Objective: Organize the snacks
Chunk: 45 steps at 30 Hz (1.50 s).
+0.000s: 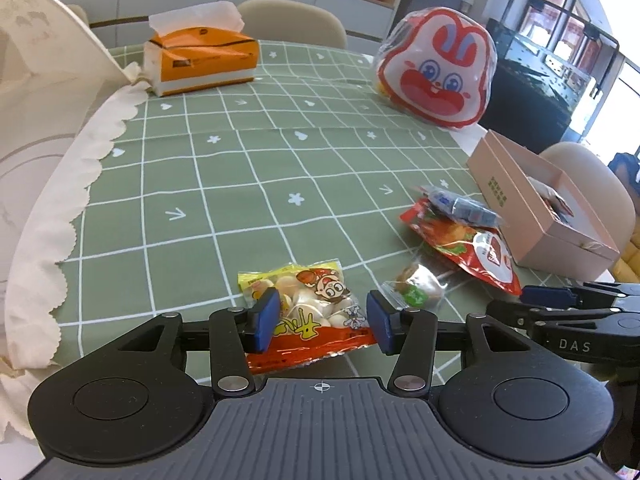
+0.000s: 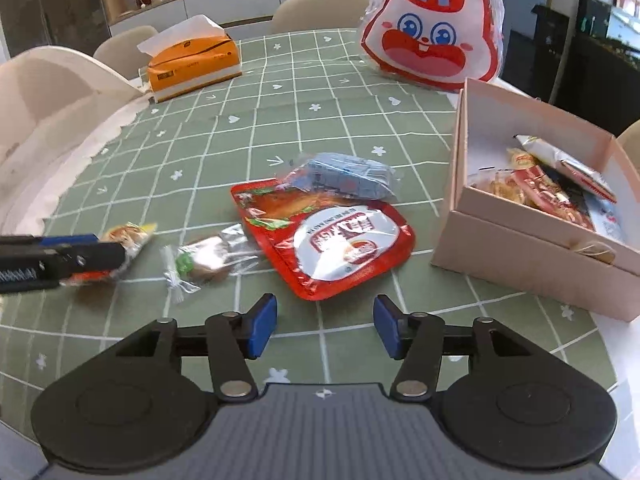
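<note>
My left gripper (image 1: 320, 320) is open, its blue pads on either side of a yellow and red candy bag (image 1: 308, 312) lying on the table. That bag (image 2: 128, 238) and the left gripper's fingers (image 2: 72, 256) show at the left of the right wrist view. My right gripper (image 2: 325, 326) is open and empty, just short of a red sauce pouch (image 2: 340, 240). A blue packet (image 2: 348, 178) lies on the pouch's far end. A clear-wrapped lollipop (image 2: 206, 260) lies left of the pouch. An open pink box (image 2: 532, 236) at the right holds several snacks.
A green checked cloth (image 1: 240, 184) covers the table. An orange tissue box (image 1: 200, 60) stands at the far left. A red and white rabbit bag (image 1: 436, 68) stands at the far right. Chairs ring the table; a cream scalloped cloth (image 1: 60, 208) hangs at the left.
</note>
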Available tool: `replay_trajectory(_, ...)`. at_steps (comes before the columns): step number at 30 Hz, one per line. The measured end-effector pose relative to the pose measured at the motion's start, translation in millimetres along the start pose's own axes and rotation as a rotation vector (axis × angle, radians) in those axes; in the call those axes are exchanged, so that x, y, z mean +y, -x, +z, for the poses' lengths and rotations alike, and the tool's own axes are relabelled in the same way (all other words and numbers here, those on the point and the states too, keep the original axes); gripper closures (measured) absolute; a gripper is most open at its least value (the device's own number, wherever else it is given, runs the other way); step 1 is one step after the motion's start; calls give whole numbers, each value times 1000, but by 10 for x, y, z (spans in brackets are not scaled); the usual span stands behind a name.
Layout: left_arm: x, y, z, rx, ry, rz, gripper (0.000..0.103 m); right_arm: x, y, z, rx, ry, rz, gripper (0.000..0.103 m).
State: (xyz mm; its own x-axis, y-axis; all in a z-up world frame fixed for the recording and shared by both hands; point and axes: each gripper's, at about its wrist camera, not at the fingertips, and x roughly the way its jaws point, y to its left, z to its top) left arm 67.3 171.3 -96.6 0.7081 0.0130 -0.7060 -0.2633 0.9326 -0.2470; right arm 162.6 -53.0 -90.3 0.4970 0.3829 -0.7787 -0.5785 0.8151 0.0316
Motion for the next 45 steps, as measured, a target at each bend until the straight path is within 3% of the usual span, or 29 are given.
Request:
replay_trajectory(7,-87,-96,93,30,-10,-21,48,-143,63,-167,-46,2,-41,46)
replay_trajectory(13,-298,-259,144,80,-100,30,46,-219,103,-301,-74,11,-59,41)
replay_trajectory(17,-340,-295,105,65,-154,41,42,-265,117,-380,-105,-16,-61,33)
replay_trajectory(21,-312,-266,-12,18,-219,8,39,-236,126,-393,-99,-31,-58,31)
replay_trajectory(26,-295,-152,-130,16,-262,3,39,-30,107,-324,-85,-3,42,31)
replay_trajectory(33,-164,-42,-128,49,-189,4,41,299,-177,66,-43,-115,160,31)
replay_trajectory(38,-165,-4,-174,41,-185,19,41,551,-401,332,-7,-174,87,28)
replay_trajectory(42,-204,-12,-183,38,-177,46,41,769,-533,391,-2,-17,-13,28)
replay_trajectory(45,-210,-10,-188,38,-169,55,41,758,-472,315,-18,47,7,36)
